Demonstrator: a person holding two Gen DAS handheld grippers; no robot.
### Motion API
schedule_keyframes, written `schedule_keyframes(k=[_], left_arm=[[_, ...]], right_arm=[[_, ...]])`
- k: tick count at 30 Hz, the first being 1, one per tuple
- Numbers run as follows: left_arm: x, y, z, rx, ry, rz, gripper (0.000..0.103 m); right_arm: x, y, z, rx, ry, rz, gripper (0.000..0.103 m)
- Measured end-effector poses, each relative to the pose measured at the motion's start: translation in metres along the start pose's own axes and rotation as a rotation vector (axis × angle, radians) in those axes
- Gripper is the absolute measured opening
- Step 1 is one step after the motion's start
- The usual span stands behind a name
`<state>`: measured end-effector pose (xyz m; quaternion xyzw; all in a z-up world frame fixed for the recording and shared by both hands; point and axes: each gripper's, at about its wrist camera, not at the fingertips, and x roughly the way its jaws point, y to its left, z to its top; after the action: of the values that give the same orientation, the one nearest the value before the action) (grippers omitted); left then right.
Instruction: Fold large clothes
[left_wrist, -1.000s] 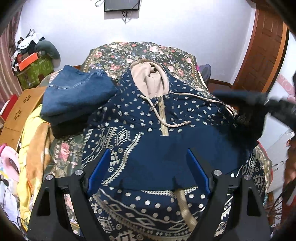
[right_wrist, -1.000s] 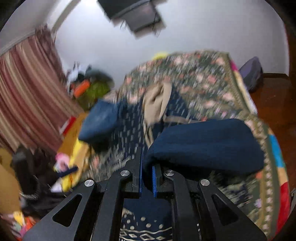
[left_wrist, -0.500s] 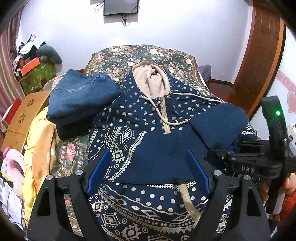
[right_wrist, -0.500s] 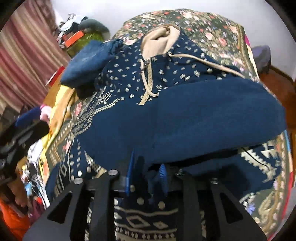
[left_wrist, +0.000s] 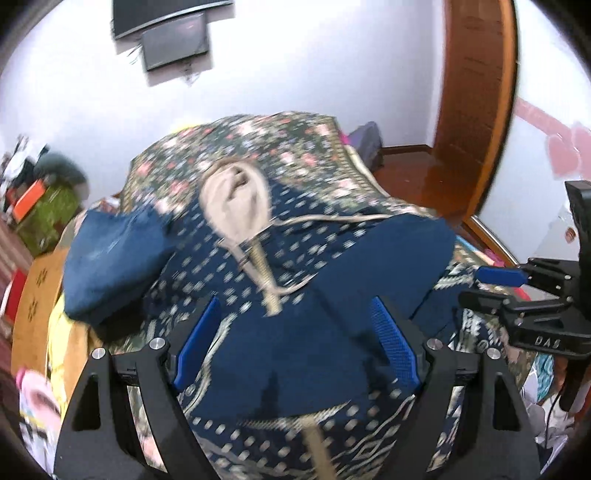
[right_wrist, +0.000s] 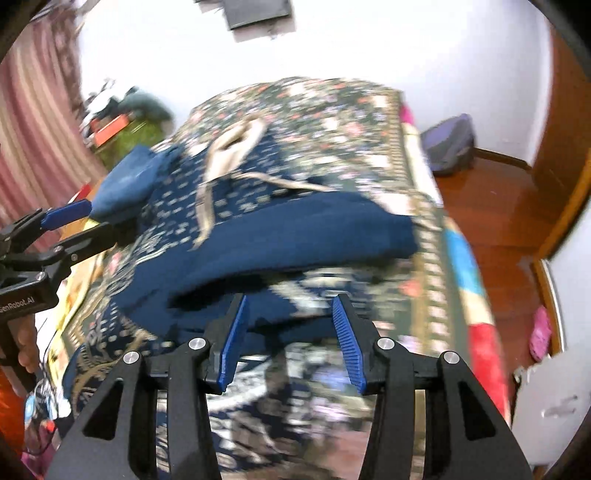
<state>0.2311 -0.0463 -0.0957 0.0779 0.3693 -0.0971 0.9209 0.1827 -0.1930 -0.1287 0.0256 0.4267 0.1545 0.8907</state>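
Note:
A navy patterned hoodie (left_wrist: 229, 280) with a beige hood lining (left_wrist: 236, 206) lies face up on the bed. Its sleeve (right_wrist: 295, 236) is folded across the chest, plain navy side up. My left gripper (left_wrist: 295, 343) hovers open over the hoodie's lower middle, and nothing sits between its blue pads. My right gripper (right_wrist: 290, 339) is at the hoodie's right edge with its jaws opening. The sleeve lies just beyond its fingertips and no cloth is pinched. Each gripper shows in the other's view: the right gripper (left_wrist: 498, 282) and the left gripper (right_wrist: 70, 229).
Folded blue jeans (left_wrist: 110, 266) rest on the bed (left_wrist: 295, 147) left of the hoodie. Yellow cloth and clutter lie off the bed's left side. A purple bag (right_wrist: 448, 144) sits on the wooden floor, right, near a brown door (left_wrist: 476, 110).
My right gripper carried the sleeve across the hoodie, let it go and drew back with its jaws parting. The left gripper shifted and rolled a little and stayed open.

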Motion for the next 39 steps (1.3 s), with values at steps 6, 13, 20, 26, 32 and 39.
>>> schedule_keyframes(k=[6, 13, 20, 26, 32, 39], left_arm=[[0.038, -0.049, 0.019, 0.099, 0.063, -0.101, 0.082], [0.087, -0.103, 0.024, 0.215, 0.172, -0.175, 0.074], [0.117, -0.090, 0.029, 0.117, 0.276, -0.294, 0.046], [0.111, -0.066, 0.040, 0.034, 0.232, -0.307, 0.009], [0.071, -0.025, 0.046, -0.019, 0.093, -0.208, 0.007], [0.036, 0.052, 0.025, -0.133, 0.012, -0.037, 0.007]], right_arm=[[-0.019, -0.044, -0.003, 0.095, -0.038, -0.074, 0.044], [-0.011, -0.068, -0.004, 0.158, -0.023, -0.071, 0.045], [0.004, -0.063, 0.000, 0.151, -0.005, -0.042, 0.045], [0.011, -0.054, 0.005, 0.135, -0.001, -0.004, 0.045], [0.022, -0.038, 0.015, 0.126, -0.014, 0.013, 0.046], [0.048, -0.015, 0.005, 0.072, 0.054, 0.015, 0.047]])
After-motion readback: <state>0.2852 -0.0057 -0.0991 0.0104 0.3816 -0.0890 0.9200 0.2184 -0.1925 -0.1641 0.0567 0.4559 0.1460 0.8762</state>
